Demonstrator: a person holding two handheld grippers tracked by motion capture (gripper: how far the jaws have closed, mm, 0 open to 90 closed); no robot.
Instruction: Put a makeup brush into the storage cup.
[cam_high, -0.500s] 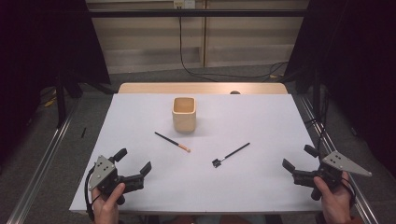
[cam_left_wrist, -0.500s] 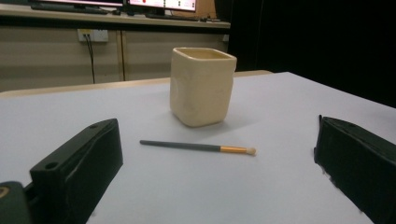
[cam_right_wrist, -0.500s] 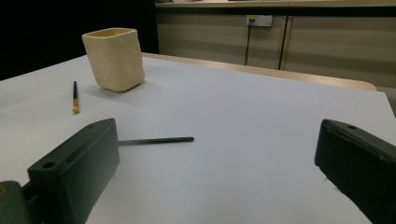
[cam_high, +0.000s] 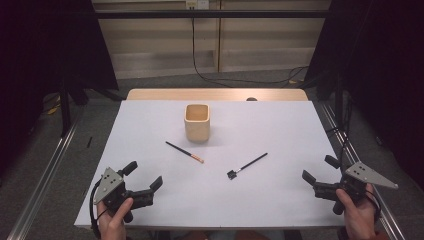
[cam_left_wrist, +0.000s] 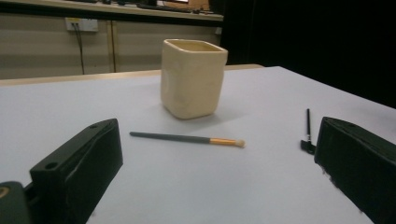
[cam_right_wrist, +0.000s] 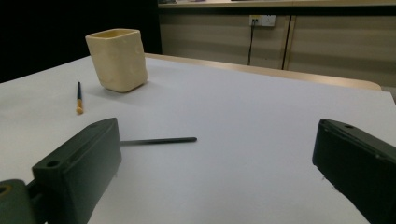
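Progress: nothing started; both brushes lay on the bench (cam_high: 150, 210), outside the cup (cam_high: 197, 121).
Orange-tipped brush (cam_high: 184, 151): before the cup.
Black brush (cam_high: 247, 166): right of it.
Left gripper (cam_high: 143, 180): fingers spread, empty.
Right gripper (cam_high: 317, 169): fingers spread, empty.

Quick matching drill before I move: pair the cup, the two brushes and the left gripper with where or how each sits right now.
Things:
1. cream square cup
2. gold-ferruled brush
3. all-black brush
4. left gripper

States:
a. lying flat, right of centre on the table
b. jaws open, at the near left corner
c. upright, toward the far middle
d. lying flat, just in front of the cup

Pairs: 1-c, 2-d, 3-a, 4-b
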